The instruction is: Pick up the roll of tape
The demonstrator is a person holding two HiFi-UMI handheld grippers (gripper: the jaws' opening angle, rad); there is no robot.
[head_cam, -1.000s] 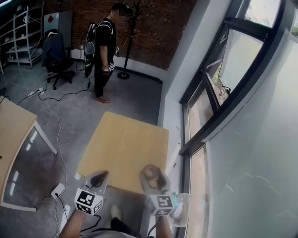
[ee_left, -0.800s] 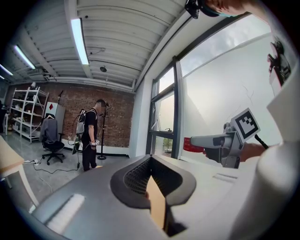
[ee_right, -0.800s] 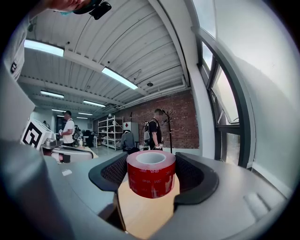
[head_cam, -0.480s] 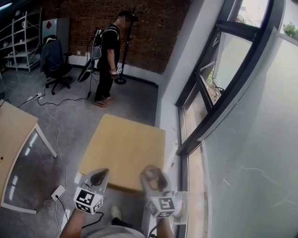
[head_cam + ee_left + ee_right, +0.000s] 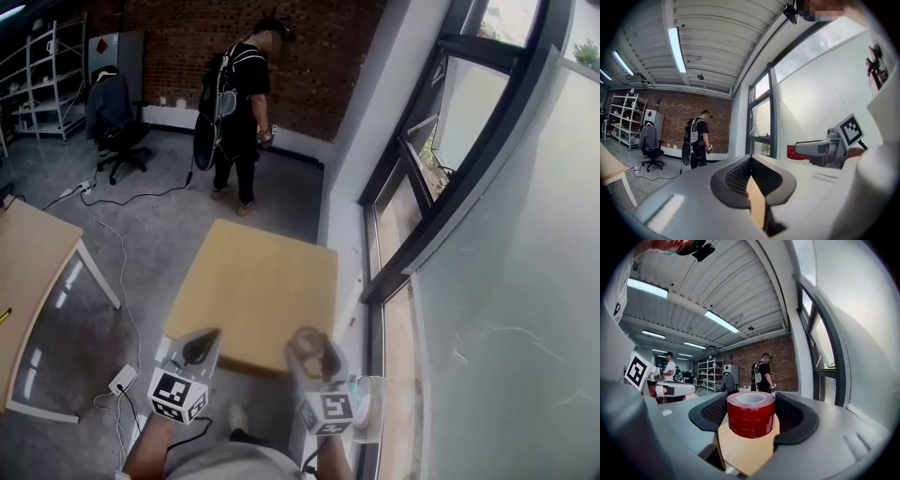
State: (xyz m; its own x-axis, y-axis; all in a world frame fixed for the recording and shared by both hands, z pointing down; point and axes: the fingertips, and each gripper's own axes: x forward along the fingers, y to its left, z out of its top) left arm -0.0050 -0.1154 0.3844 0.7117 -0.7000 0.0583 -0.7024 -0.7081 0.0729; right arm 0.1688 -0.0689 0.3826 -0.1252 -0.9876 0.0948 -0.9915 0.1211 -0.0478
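The right gripper (image 5: 752, 408) pinches the glossy red roll of tape (image 5: 750, 423) upright between its dark pads, apparently lifted above the pale wooden table (image 5: 743, 453) beneath the fingers (so the pick-up looks done). The left gripper (image 5: 751, 161) has its fingers pressed together on nothing. The next move, I judge, calls only for a steady, level hold.

light wooden table (image 5: 253, 291) on grey floor (image 5: 159, 234), cable (image 5: 122, 281) and power strip (image 5: 122, 379) on floor beside it
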